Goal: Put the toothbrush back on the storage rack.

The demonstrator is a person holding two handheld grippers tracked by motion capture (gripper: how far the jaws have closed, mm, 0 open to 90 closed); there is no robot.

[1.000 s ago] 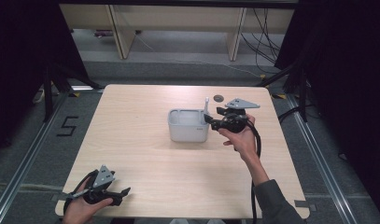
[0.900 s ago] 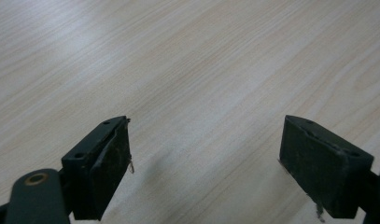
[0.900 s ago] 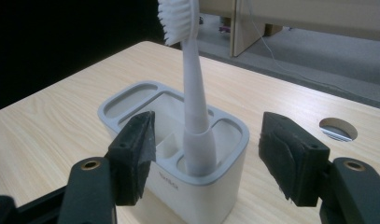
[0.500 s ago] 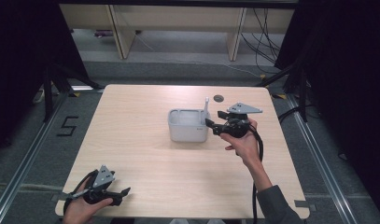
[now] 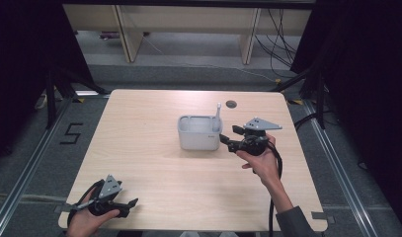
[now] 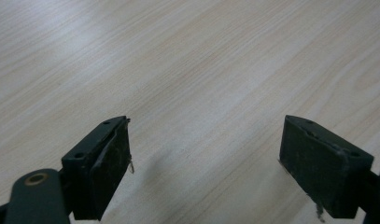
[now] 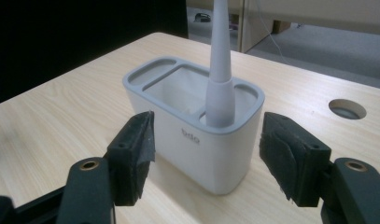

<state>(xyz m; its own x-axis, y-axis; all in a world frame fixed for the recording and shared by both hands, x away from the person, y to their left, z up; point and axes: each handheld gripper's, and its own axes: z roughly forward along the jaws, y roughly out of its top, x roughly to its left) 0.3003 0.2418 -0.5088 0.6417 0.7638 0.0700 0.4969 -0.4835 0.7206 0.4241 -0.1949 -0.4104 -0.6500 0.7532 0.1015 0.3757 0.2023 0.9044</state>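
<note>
Right gripper view: the right gripper (image 7: pixel 206 154), jaws wide, nears the holder (image 7: pixel 192 126); next, squeeze it gently.

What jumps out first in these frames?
The grey holder mid-table, a pale stick-like tool standing upright in its end compartment. The right tongs sit open just beside it, the near end of the holder framed between their pads in the right gripper view. The left tongs lie open at the table's near-left corner.
</note>
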